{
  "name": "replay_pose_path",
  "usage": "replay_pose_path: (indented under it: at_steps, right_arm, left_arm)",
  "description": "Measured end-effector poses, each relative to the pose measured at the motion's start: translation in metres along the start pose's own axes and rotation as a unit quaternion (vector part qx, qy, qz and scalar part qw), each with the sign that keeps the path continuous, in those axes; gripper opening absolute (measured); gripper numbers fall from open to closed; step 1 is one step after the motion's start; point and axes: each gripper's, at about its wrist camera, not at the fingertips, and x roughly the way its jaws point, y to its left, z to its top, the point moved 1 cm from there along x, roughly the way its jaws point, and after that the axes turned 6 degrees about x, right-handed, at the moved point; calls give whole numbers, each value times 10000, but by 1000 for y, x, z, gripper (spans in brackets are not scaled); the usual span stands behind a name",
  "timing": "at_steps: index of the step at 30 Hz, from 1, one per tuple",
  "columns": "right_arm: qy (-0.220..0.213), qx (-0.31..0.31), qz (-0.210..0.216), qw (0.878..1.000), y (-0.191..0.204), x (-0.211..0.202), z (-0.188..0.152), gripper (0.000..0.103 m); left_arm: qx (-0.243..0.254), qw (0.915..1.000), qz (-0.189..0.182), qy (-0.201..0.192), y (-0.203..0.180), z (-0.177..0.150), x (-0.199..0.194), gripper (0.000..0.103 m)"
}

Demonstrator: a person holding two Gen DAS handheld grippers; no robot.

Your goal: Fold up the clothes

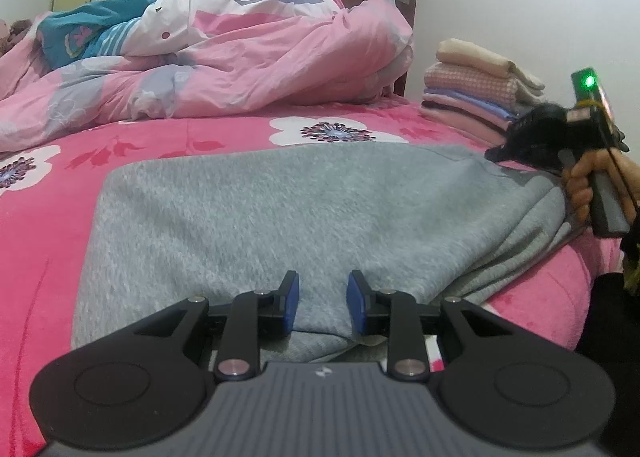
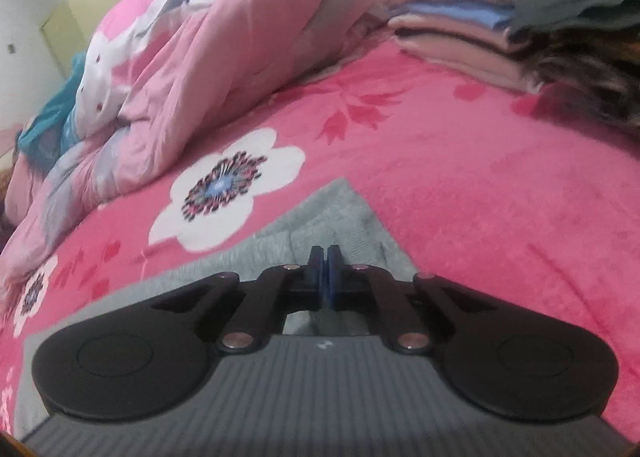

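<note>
A grey garment (image 1: 256, 217) lies partly folded on the pink bedspread (image 1: 48, 241), beneath the half-open, empty left gripper (image 1: 323, 307); the right gripper (image 2: 325, 257), jaws together, seems to pinch its far corner; folded stack (image 1: 476, 97) beyond; more folds remain

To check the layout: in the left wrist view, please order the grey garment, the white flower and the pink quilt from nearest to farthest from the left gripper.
From the left gripper:
1. Grey garment, directly under the fingers.
2. White flower, beyond the garment's far edge.
3. Pink quilt, heaped at the back.
</note>
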Motion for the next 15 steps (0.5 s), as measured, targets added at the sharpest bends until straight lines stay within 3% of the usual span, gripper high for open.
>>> replay_pose_path:
  at_steps: [2,4,7,8,10,15]
  right_arm:
    - [-128,-168,-6,9998,9,-9,2,10]
    - [128,-205,-15,9997,9,1,1,18]
    - [287,-257,-391,9985,2,16,0,23]
    - [223,-286,-583,9976,5,11,1,34]
    - [-37,-549,-708,9960,18,-12,-3,34]
    - [-561,-1149,786,9887,62,-83,-52,36]
  left_arm:
    - [-3,10000,-23,-14,1,0,0,28]
    - [-28,10000,-39,-27,1,-1,0,28]
    - [-29,10000,-63,-14,2,0,1,29]
    - [-20,10000,-71,1,2,0,1,29]
    - [-50,9999,-87,40,4,2,1,30]
    - [-119,9999,-28,68,2,2,1,32]
